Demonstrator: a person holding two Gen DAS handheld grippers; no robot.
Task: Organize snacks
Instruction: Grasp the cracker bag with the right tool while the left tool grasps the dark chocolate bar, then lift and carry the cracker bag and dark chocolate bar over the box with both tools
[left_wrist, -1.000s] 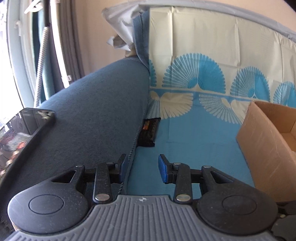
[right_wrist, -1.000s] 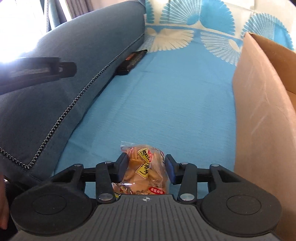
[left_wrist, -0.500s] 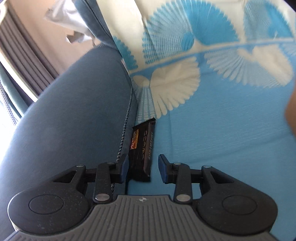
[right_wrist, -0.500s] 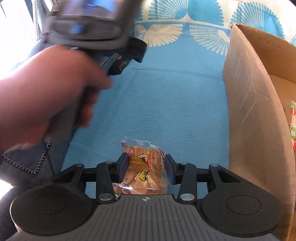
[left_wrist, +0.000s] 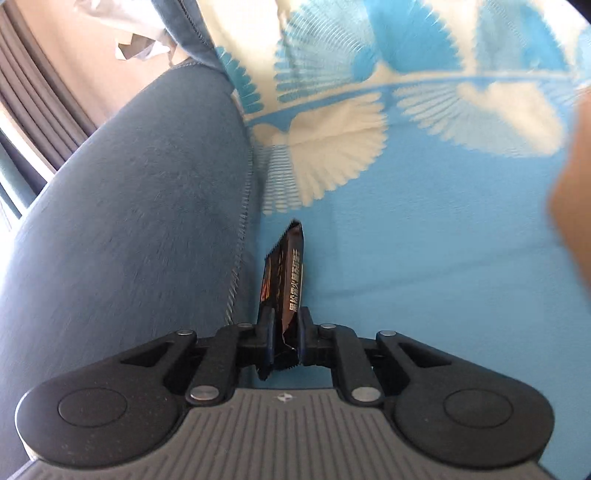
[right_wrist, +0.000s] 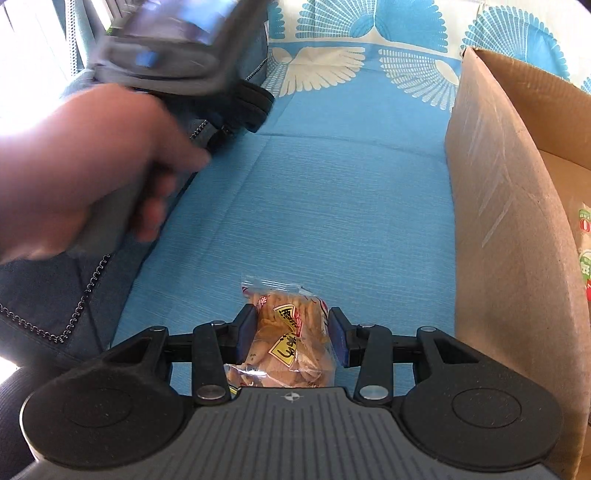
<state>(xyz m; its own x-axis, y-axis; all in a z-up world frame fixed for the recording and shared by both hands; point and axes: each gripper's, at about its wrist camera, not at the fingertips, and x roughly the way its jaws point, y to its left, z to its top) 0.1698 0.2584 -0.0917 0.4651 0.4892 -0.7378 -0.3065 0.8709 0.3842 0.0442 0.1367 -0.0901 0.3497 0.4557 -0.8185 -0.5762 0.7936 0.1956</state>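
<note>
On the blue patterned cover (right_wrist: 332, 206), with the cardboard box (right_wrist: 509, 229) at right, the right gripper (right_wrist: 291, 332) pinches a cracker bag (right_wrist: 288, 332) while the left gripper (left_wrist: 284, 332) is clamped on the dark snack bar (left_wrist: 286, 280) by the left armrest (left_wrist: 129, 240); 2 picks look done, so next: carry both over the box wall.

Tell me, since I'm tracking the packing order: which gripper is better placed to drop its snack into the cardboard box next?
Probably the right gripper: its cracker packet sits right beside the cardboard box. The left gripper, shut on the dark snack bar, is at the sofa arm.
</note>
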